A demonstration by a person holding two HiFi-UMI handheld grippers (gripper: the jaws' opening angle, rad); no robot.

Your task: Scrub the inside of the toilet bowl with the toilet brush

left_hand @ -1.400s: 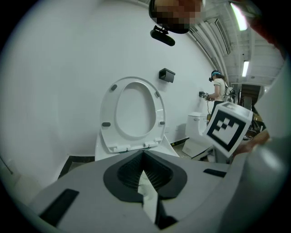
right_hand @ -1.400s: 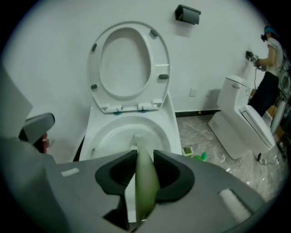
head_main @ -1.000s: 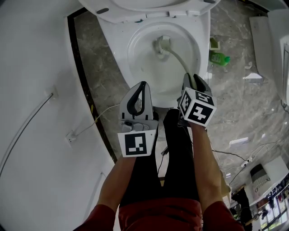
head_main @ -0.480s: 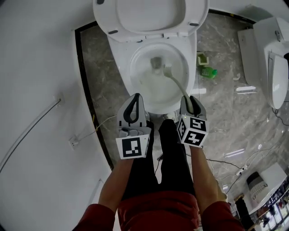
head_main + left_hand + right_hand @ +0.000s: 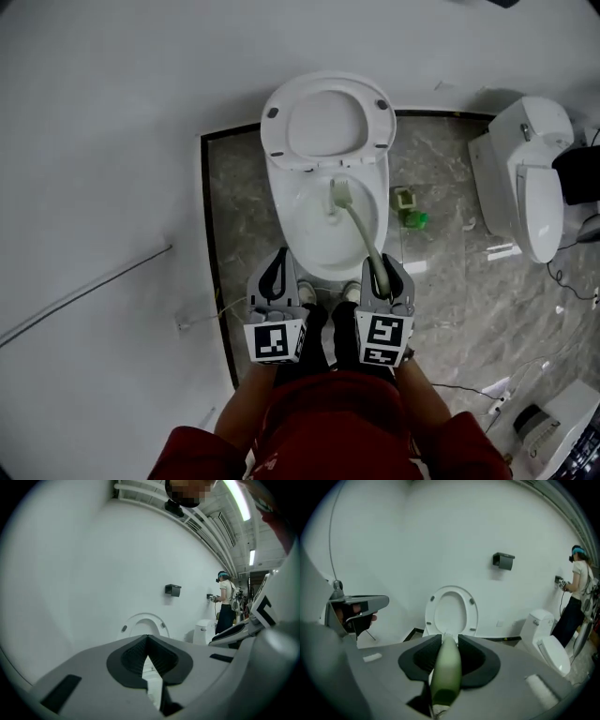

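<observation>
Right gripper [image 5: 381, 266] clamps toilet brush [image 5: 356, 225] — handle end hidden inside.

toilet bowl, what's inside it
The toilet brush head lies inside, toward the back; its green handle runs to the right gripper, shut on it. That and the left gripper hide parts of the bowl's front rim.

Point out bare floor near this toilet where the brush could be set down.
Barest is the floor strip between wall and toilet, plus the patch between the green bottle and the second toilet. Crowded: close by the toilet's right side, where bottle and a small holder stand, and lower right, with cables.
</observation>
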